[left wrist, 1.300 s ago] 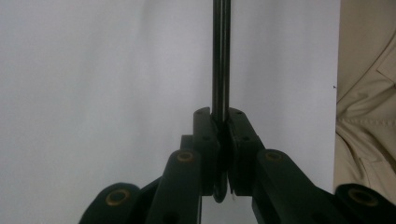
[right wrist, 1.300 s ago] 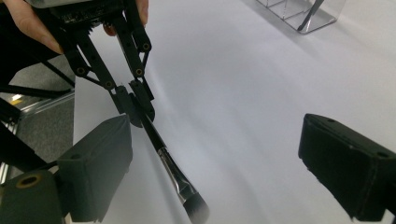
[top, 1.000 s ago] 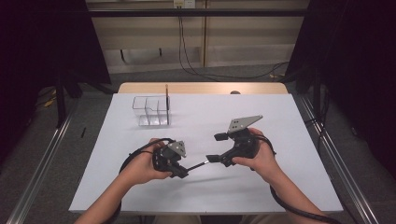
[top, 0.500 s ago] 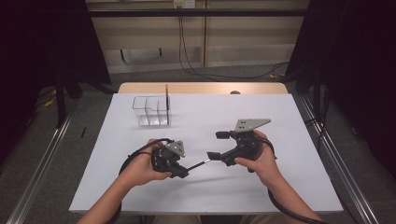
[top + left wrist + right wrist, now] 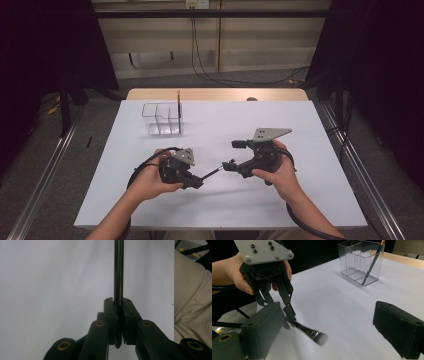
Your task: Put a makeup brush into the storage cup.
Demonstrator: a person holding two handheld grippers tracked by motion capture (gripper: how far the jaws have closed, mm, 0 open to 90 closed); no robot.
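Observation:
My left gripper (image 5: 194, 181) is shut on the black handle of a makeup brush (image 5: 216, 170), which points right across the white table (image 5: 300, 200). In the left gripper view the jaws (image 5: 119, 303) pinch the thin handle (image 5: 118, 270), which runs straight up. My right gripper (image 5: 235, 155) stands open just to the right. The brush's dark, pale-tipped head (image 5: 320, 338) hangs between its two wide-apart jaws, touching neither. The left gripper (image 5: 289, 315) and its hand show beyond in the right gripper view.
A clear divided holder (image 5: 162, 119) stands at the back left of the table, with one dark, gold-banded brush (image 5: 372, 262) leaning in its right compartment. The person's beige trouser leg (image 5: 192, 305) lies past the table's near edge.
The right gripper has turned slightly, its grey plate shifting a little to the right. The left gripper and the brush have kept still.

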